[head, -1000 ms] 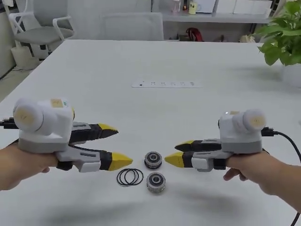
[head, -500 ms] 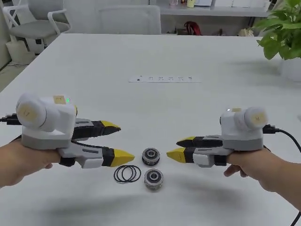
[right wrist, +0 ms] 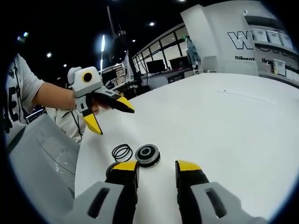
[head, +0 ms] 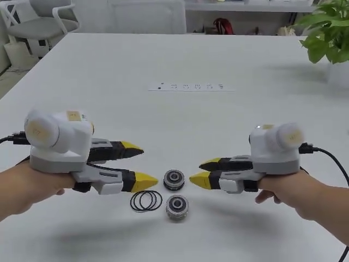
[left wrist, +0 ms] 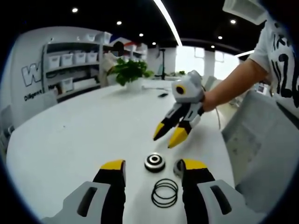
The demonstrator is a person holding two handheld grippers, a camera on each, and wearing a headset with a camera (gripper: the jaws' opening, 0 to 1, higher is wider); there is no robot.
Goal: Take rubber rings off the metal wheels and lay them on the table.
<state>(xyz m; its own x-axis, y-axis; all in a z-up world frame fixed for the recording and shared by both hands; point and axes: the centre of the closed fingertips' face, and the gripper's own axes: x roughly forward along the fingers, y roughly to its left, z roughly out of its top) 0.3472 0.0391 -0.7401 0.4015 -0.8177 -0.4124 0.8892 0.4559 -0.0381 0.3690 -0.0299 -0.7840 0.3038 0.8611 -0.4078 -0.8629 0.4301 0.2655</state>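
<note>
Rubber rings [head: 146, 201], left of near wheel [head: 177, 207]; left tool [head: 148, 164] wide, right tool [head: 195, 171] narrow, both empty, flanking it, likely for stripping.

right hand-held gripper [right wrist: 156, 167] jaws apart | metal wheel [right wrist: 147, 155] just ahead | rubber rings [right wrist: 122, 151] beside it | left hand-held gripper [right wrist: 112, 117] beyond, spread

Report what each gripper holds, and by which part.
Nothing. The left gripper and right gripper are both open and empty; wheels and rings lie on the table.
</note>
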